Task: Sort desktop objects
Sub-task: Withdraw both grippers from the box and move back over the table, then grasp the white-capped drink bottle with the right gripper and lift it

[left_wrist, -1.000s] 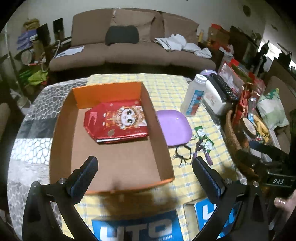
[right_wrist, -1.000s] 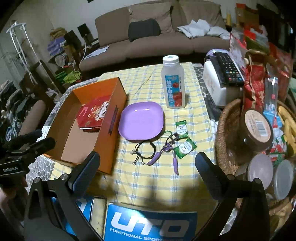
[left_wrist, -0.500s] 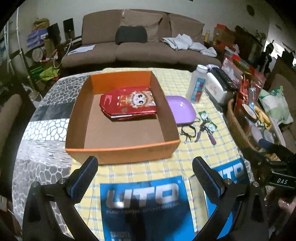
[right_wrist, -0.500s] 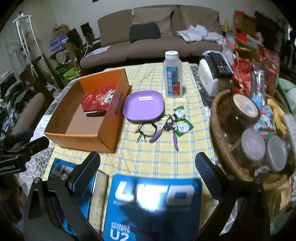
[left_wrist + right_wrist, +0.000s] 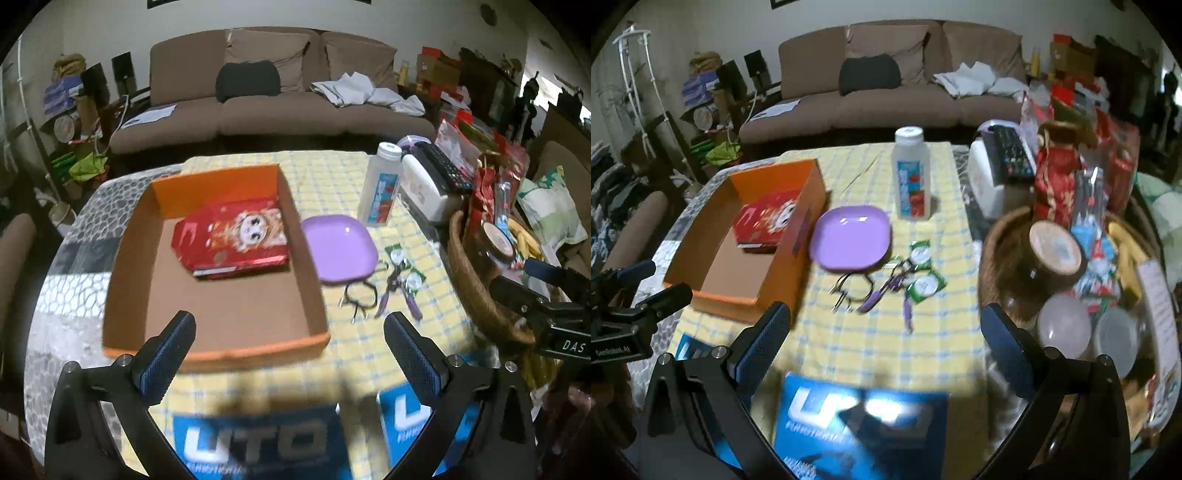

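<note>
An orange cardboard box (image 5: 214,343) (image 5: 713,295) sits on the yellow checked cloth and holds a red cartoon packet (image 5: 232,236) (image 5: 762,221). Right of it lie a purple plate (image 5: 338,247) (image 5: 849,238), black hair ties (image 5: 360,297) (image 5: 853,290), purple clippers (image 5: 397,295) (image 5: 886,291) and green sachets (image 5: 406,266) (image 5: 923,269). A white bottle (image 5: 380,184) (image 5: 911,177) stands behind the plate. My left gripper (image 5: 290,339) is open above the box's near edge, holding nothing. My right gripper (image 5: 886,332) is open and empty, short of the small items.
Blue UTO booklets (image 5: 255,443) (image 5: 857,424) lie at the near table edge. A wicker basket (image 5: 1004,251) full of jars and snacks fills the right side. A white appliance with a remote (image 5: 1001,166) stands behind it. A brown sofa (image 5: 273,96) lies beyond the table.
Both grippers pulled back and up half a second ago, then came forward and down toward the table again. Both stayed open; the objects have not moved.
</note>
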Action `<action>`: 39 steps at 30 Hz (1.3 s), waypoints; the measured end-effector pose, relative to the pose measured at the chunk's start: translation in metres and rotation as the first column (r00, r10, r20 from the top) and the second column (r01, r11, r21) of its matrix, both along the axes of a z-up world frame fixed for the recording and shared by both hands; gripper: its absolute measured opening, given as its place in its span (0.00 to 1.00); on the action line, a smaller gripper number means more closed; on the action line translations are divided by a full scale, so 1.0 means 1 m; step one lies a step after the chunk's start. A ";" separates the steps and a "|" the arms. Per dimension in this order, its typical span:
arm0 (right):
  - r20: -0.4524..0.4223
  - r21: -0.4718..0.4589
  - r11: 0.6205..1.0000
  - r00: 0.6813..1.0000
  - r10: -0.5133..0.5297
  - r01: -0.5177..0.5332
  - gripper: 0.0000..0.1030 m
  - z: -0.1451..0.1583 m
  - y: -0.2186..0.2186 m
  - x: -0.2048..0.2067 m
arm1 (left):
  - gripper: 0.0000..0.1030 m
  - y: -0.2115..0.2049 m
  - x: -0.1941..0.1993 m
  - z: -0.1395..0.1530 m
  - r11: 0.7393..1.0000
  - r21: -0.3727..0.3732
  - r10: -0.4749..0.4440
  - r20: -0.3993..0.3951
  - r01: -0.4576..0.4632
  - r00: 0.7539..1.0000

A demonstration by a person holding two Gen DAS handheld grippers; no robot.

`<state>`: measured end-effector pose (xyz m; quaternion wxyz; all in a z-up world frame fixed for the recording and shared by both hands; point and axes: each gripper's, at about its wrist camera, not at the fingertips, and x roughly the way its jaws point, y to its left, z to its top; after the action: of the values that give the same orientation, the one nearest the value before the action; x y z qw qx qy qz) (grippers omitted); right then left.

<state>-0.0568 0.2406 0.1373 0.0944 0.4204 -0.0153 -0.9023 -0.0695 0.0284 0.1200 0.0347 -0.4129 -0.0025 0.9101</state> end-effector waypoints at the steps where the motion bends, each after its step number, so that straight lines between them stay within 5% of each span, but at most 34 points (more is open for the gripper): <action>1: 0.000 -0.006 1.000 1.000 -0.004 0.004 1.00 0.001 0.002 -0.011 | 1.00 0.003 -0.008 0.000 1.000 -0.002 0.000 0.003 0.000 1.000; 14: 0.008 -0.165 0.986 0.999 -0.040 0.041 1.00 -0.005 0.020 -0.141 | 1.00 0.031 -0.118 0.000 0.997 -0.071 -0.025 -0.015 0.024 1.000; 28: -0.009 -0.019 0.993 0.994 -0.113 0.113 1.00 -0.045 -0.012 -0.240 | 1.00 0.006 -0.191 -0.021 0.996 -0.072 0.042 -0.021 -0.043 0.999; 34: -0.010 0.008 0.993 0.993 -0.117 0.117 0.78 -0.053 -0.017 -0.260 | 1.00 -0.002 -0.199 -0.029 0.999 -0.017 0.029 0.000 -0.029 1.000; 37: -0.034 -0.019 0.996 0.995 -0.090 0.089 0.46 -0.048 -0.016 -0.260 | 1.00 0.009 -0.199 -0.032 1.000 -0.026 0.007 0.000 -0.007 1.000; 39: -0.038 -0.026 0.996 0.995 -0.090 0.089 0.41 -0.046 -0.014 -0.260 | 1.00 0.019 -0.199 -0.034 1.000 -0.018 -0.023 0.007 0.023 1.000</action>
<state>-0.3165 0.2267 0.0914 0.0593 0.4004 -0.0430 -0.9134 -0.2682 0.0470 0.0857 0.0415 -0.4162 0.0103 0.9083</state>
